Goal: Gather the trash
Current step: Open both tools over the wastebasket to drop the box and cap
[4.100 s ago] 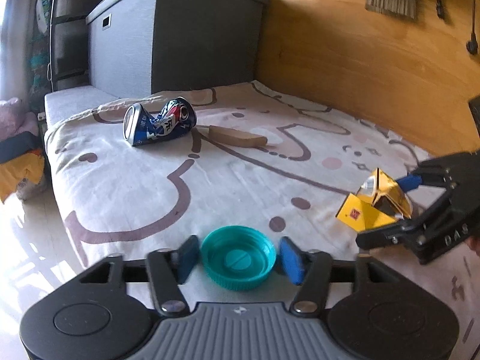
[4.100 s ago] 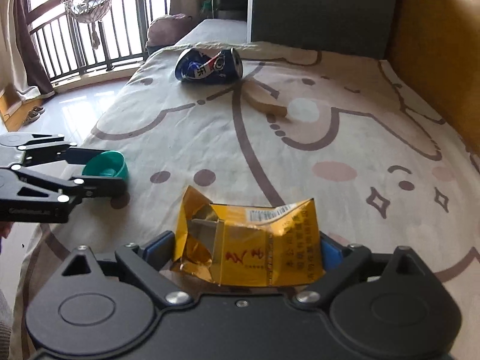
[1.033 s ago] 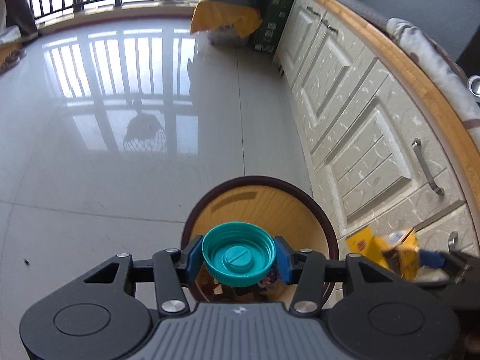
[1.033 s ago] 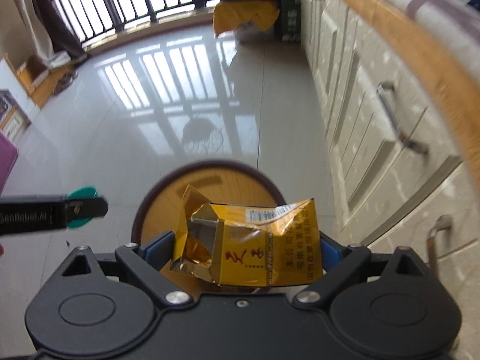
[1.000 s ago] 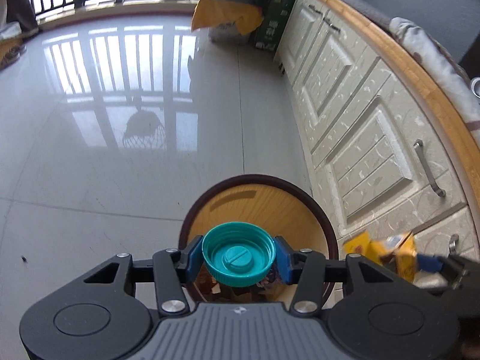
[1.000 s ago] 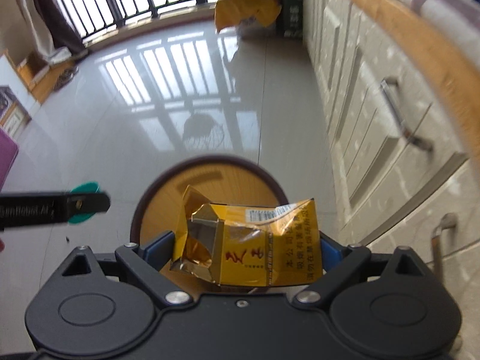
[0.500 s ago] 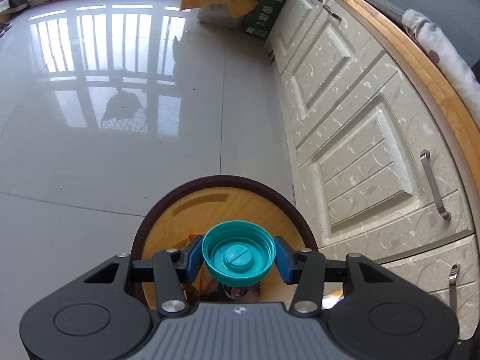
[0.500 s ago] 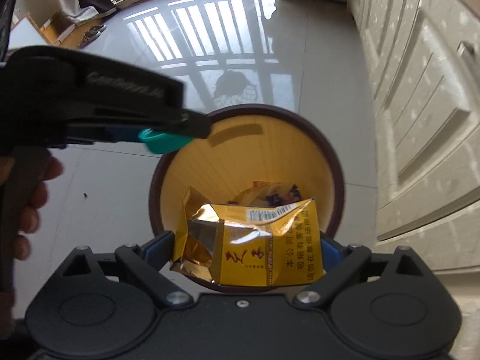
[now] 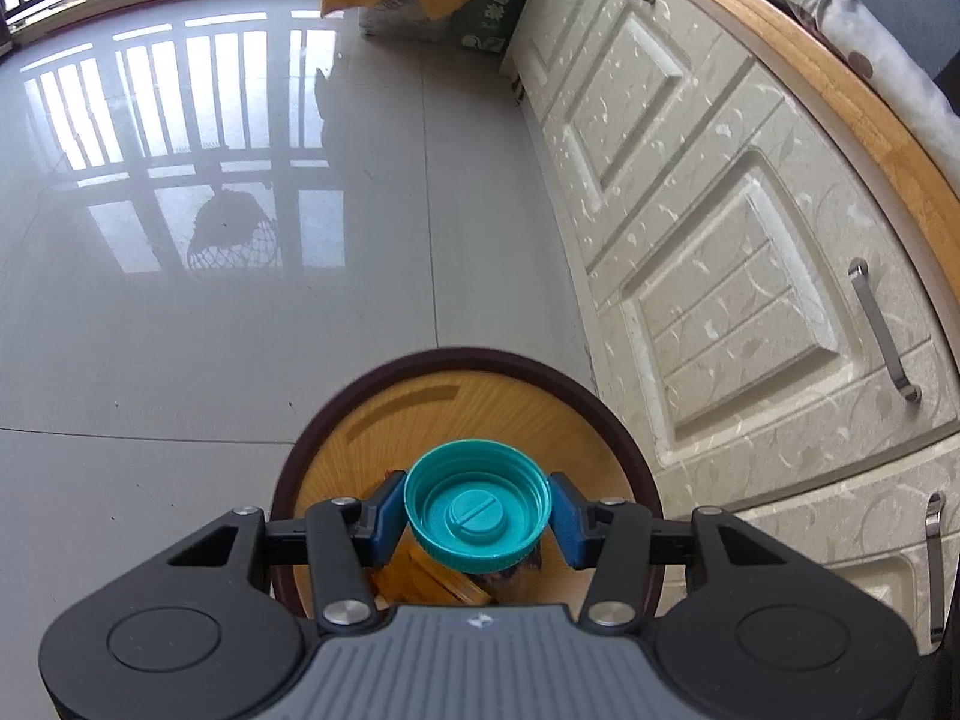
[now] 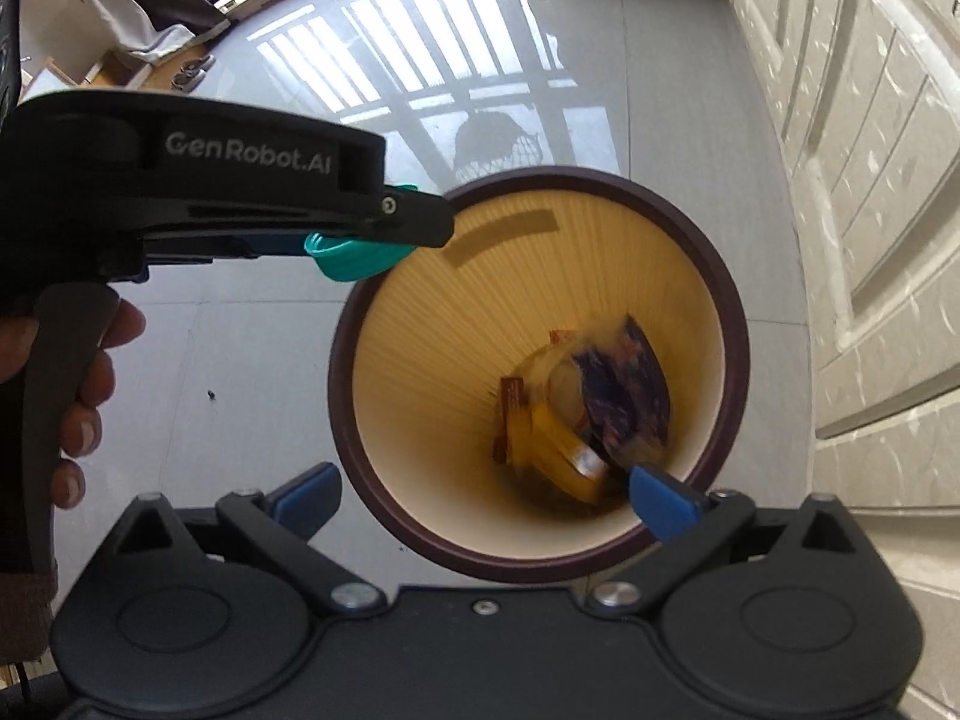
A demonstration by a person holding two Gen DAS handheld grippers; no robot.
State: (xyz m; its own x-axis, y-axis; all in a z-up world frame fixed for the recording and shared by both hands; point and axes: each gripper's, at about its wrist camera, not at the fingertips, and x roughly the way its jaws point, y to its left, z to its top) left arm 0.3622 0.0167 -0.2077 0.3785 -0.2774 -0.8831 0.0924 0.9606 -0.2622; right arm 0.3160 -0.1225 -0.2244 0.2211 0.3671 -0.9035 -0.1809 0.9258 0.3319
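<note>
Your left gripper (image 9: 477,519) points down over the trash bin (image 9: 336,420), its jaws closed on the teal bottle cap (image 9: 477,507), which sits open side toward the camera between the blue pads (image 9: 384,516). In the right wrist view that same left gripper (image 10: 384,240) reaches in level from the left, with the cap (image 10: 354,255) hanging above the bin's near-left rim (image 10: 342,372), and your left hand (image 10: 78,396) is wrapped around its handle.

Your right gripper (image 10: 483,495) hangs above the bin's near edge with its jaws spread wide and nothing between them. Straight below, at the bottom of the bin, lies the yellow packet (image 10: 561,444), blurred, among other wrappers, one of them dark blue (image 10: 624,396).

The bin is round, with a dark brown rim and a pale ribbed yellow inside, and stands on a glossy grey tiled floor (image 9: 210,330) that mirrors a window railing. Just beside it on the right runs a row of cream panelled cabinet doors (image 9: 720,300) with metal handles (image 9: 882,330), topped by a wooden edge (image 9: 840,96).
</note>
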